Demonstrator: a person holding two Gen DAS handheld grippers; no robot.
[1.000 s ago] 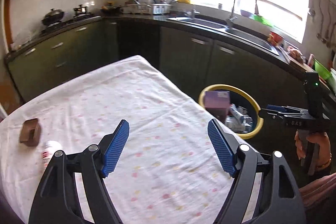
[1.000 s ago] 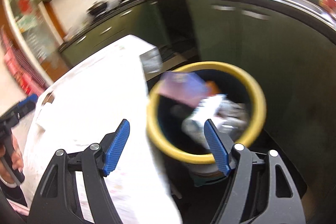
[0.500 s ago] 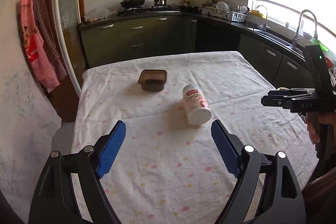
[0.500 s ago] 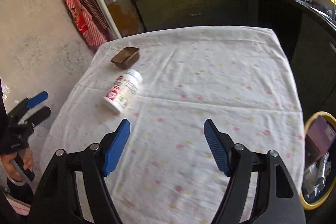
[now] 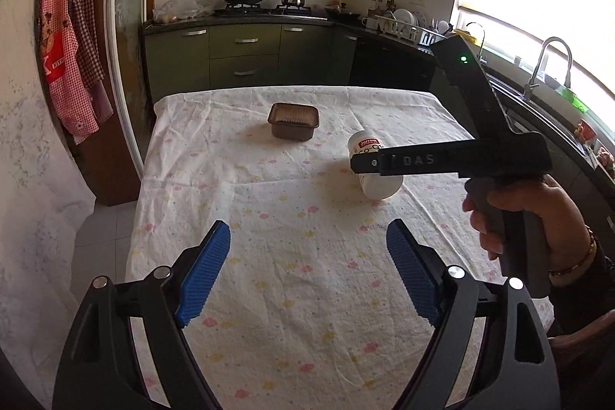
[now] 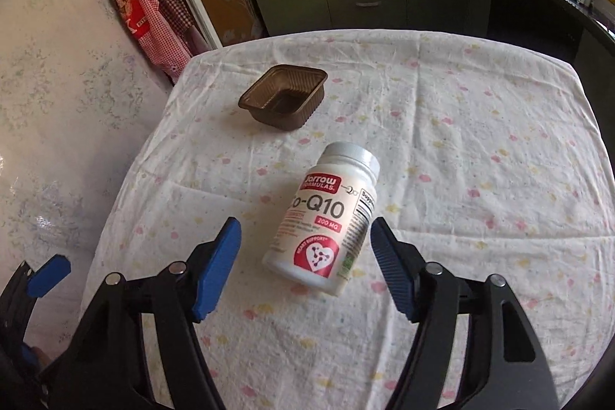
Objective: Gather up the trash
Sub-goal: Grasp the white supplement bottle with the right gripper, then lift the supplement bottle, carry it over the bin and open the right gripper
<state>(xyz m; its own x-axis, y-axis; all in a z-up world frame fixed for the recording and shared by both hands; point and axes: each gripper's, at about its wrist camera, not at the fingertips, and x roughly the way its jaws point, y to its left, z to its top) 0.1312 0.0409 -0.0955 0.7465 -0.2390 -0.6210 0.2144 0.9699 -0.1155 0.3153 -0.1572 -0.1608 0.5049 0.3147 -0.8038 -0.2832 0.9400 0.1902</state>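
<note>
Both claws swung away from the bin and onto the cloth-covered surface; bottle lined up for next pick.

Right claw [image 6: 305,268] is held apart with nothing pressed, its blue pads closing slightly, and the white plastic supplement bottle with red-and-white label [image 6: 326,221] is now framed just beyond and between them, lying on its side, untouched. A second ago this claw was seen over the yellow-rimmed bin, so a drop is judged finished and a new pick begun. Left claw [image 5: 307,275] is apart and empty, parked over bare white floral-print tablecloth [image 5: 269,294]. Brown ribbed plastic tray [image 6: 284,98] is left farther back, well apart from the bottle. Two trash items are judged remaining.
</note>
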